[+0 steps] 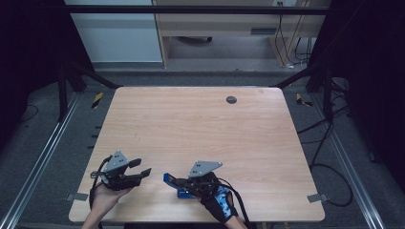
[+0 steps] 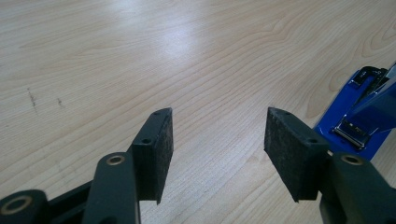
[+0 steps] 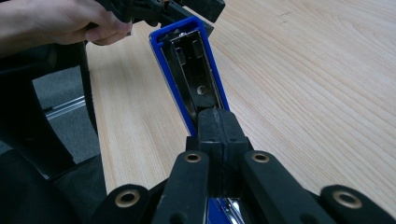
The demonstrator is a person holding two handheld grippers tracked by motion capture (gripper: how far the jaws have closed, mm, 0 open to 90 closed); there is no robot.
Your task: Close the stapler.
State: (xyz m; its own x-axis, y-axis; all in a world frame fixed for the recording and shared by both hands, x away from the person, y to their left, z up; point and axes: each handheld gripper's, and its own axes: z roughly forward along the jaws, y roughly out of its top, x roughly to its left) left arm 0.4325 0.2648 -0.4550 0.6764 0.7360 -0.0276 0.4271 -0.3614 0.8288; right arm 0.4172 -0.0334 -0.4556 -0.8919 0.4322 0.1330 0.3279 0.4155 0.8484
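From above, the stapler point(image 1: 173, 183) sits at the near edge of the table point(image 1: 200, 124), a little right of centre, with the right gripper point(image 1: 179, 182) clamped on it and the left gripper point(image 1: 141, 168) hovering just beside it with its jaws spread and nothing between them.

In the left gripper view the pads point(image 2: 156, 149) stand wide apart over bare wood, and the stapler's blue nose point(image 2: 359, 119) shows at the right edge. To do this well, that gripper should probably swing toward the nose and line both pads up on its sides before squeezing.

In the right gripper view the jaws are pressed together on a thin part of the stapler point(image 3: 194, 70), which seems hinged open, its metal channel exposed and pointing toward the other hand point(image 3: 60, 21). The grip looks narrow, so a steady hold and slow, level motion would likely keep the stapler from twisting.
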